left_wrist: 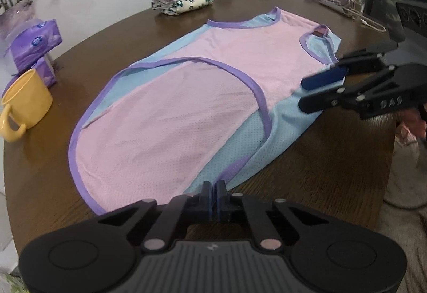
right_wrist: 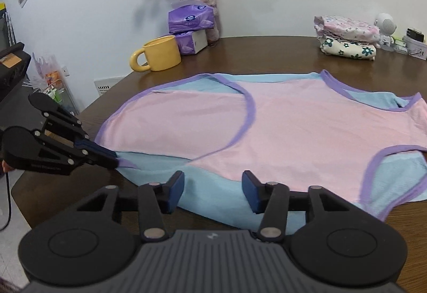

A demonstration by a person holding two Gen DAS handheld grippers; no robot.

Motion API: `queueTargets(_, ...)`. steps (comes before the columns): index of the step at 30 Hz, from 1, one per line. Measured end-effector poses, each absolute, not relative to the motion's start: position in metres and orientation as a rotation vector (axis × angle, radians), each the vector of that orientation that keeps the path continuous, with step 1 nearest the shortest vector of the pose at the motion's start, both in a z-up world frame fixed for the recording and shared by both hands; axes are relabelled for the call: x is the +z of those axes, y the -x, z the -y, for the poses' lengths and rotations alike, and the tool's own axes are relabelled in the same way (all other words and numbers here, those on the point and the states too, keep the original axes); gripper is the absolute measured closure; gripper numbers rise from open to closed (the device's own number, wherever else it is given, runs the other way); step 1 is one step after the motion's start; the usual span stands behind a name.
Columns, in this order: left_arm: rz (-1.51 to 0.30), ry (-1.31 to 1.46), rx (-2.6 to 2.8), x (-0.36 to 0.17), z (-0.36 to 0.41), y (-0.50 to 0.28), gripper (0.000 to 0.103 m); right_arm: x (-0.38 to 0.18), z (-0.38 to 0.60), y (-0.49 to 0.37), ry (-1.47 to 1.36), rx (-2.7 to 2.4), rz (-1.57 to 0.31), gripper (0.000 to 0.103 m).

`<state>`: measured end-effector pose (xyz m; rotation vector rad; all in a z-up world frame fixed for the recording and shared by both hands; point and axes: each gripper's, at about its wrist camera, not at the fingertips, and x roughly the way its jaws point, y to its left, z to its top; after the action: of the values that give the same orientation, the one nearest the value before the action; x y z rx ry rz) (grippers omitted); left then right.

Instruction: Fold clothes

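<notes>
The pink and blue vest lies spread flat on the brown table, one purple-trimmed flap folded over its middle. The left gripper has its jaws pinched tight on the vest's near hem — the right gripper hovers over the blue side edge, jaws wide apart. Beyond, a yellow mug, tissue packs and folded clothes.

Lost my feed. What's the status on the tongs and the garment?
Left tongs shut on garment hem corner. Right tongs open over blue edge. Garment flat on table, partly folded. Nothing blocking.
</notes>
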<state>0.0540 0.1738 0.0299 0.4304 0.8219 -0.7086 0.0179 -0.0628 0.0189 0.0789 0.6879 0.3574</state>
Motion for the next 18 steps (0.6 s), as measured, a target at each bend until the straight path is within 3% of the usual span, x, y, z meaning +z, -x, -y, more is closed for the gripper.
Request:
queueTargets(2,-0.812,-0.417,-0.696,0.029,-0.175,-0.051,0.102,0.018,0.053,-0.019,-0.088,0.356,-0.697,0.07)
queueTargets(12,-0.73,-0.404,-0.632,0.024,-0.181,-0.033,0.102,0.007,0.02,-0.017,-0.053,0.322,-0.709,0.088)
queueTargets(18,-0.715,-0.373,-0.72,0.031,-0.177,-0.031,0.097,0.013,0.016,-0.019,-0.045,0.323,-0.691,0.089)
